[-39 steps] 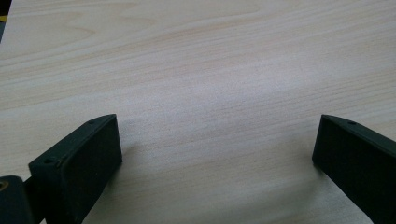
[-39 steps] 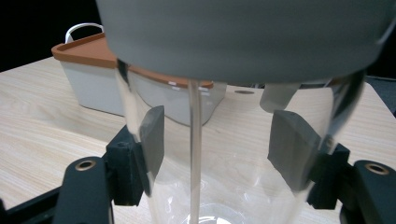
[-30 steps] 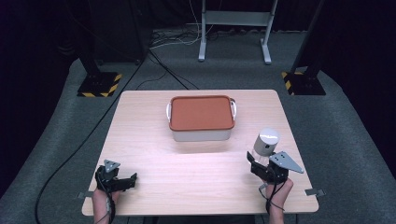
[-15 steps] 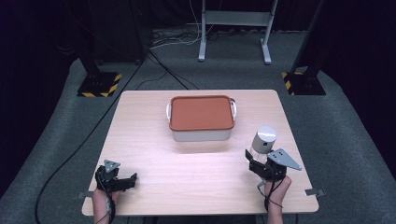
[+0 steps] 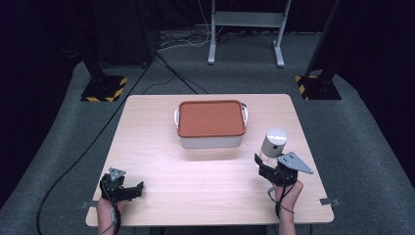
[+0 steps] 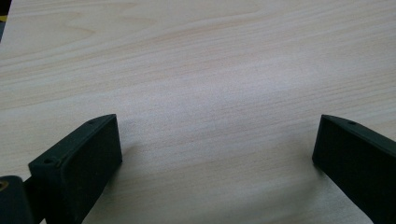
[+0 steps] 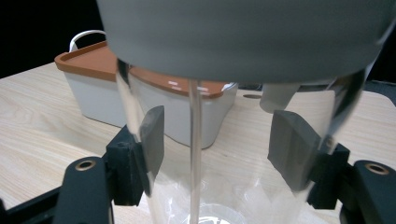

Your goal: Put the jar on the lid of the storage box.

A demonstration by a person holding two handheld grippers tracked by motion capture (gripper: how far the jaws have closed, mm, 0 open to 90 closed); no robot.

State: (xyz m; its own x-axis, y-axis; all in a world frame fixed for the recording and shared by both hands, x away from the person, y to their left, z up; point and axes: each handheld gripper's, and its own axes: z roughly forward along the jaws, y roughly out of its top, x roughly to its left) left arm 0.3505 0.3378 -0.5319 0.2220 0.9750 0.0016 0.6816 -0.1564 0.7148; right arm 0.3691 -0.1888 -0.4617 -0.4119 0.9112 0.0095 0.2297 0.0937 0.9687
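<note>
A clear jar (image 5: 274, 142) with a grey lid (image 7: 243, 32) stands upright near the table's right side, in front of the box's right corner. My right gripper (image 5: 271, 164) is shut on the jar's lower body. In the right gripper view its grey pads (image 7: 154, 135) press the glass from both sides around the gripper's middle (image 7: 219, 144). A white box with an orange lid (image 5: 211, 120) sits at the table's middle back, also seen behind the jar (image 7: 93, 98). My left gripper (image 5: 137, 188) rests at the front left, open, with bare wood between its jaws (image 6: 217, 149).
The light wooden table (image 5: 195, 186) has free surface between the two hands and in front of the box. Dark carpet surrounds it. Stands with yellow-black bases (image 5: 105, 88) and a metal frame (image 5: 244, 29) lie beyond the far edge.
The right gripper with the jar has edged very slightly left and away from the person. The left gripper has stayed put.
</note>
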